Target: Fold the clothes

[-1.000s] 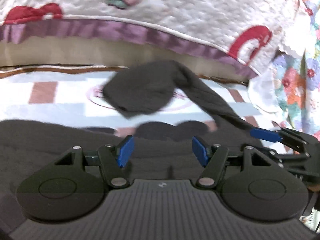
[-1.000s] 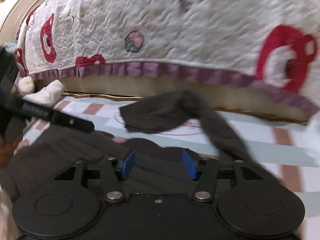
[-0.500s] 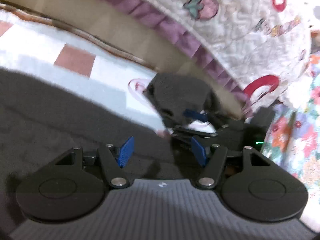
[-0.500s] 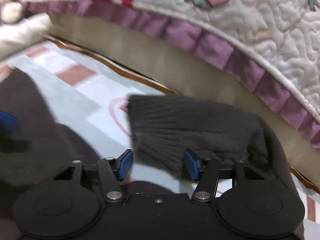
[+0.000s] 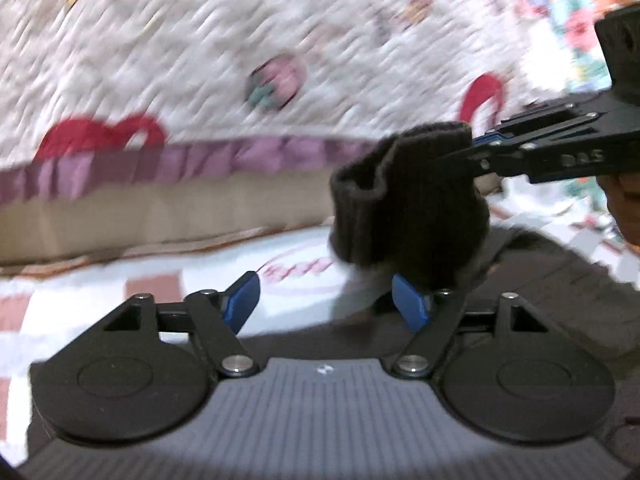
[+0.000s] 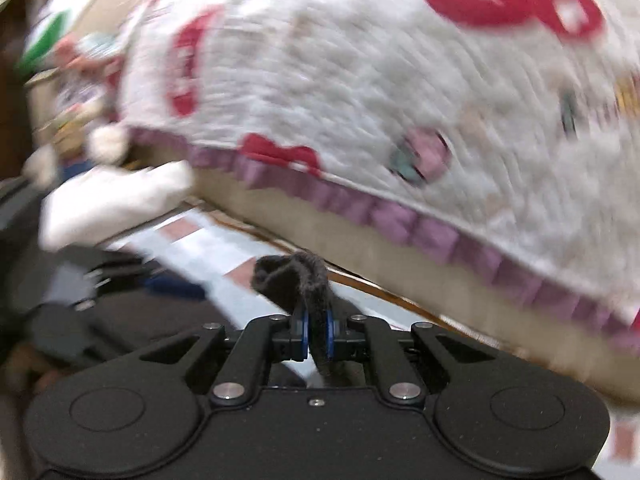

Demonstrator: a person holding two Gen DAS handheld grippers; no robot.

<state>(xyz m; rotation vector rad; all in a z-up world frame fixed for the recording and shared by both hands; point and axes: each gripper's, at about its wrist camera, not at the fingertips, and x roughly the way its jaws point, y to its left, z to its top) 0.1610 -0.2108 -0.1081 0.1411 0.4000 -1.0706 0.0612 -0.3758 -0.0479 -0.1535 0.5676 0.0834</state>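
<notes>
A dark grey knitted sleeve hangs lifted above the patterned sheet, its ribbed cuff curled over. My right gripper is shut on that cuff, and in the left wrist view it reaches in from the right as a black tool. My left gripper stands open just below and left of the sleeve, with nothing between its blue fingers. The rest of the dark garment lies on the sheet under and right of the left gripper.
A white quilted cover with red shapes and a purple frill hangs over a beige mattress edge behind the sheet. A white bundle lies at the left in the right wrist view. Floral fabric is at the upper right.
My right gripper closed on the sleeve's cuff and lifted it off the sheet. The left gripper stayed open while its view swung toward the raised sleeve.
</notes>
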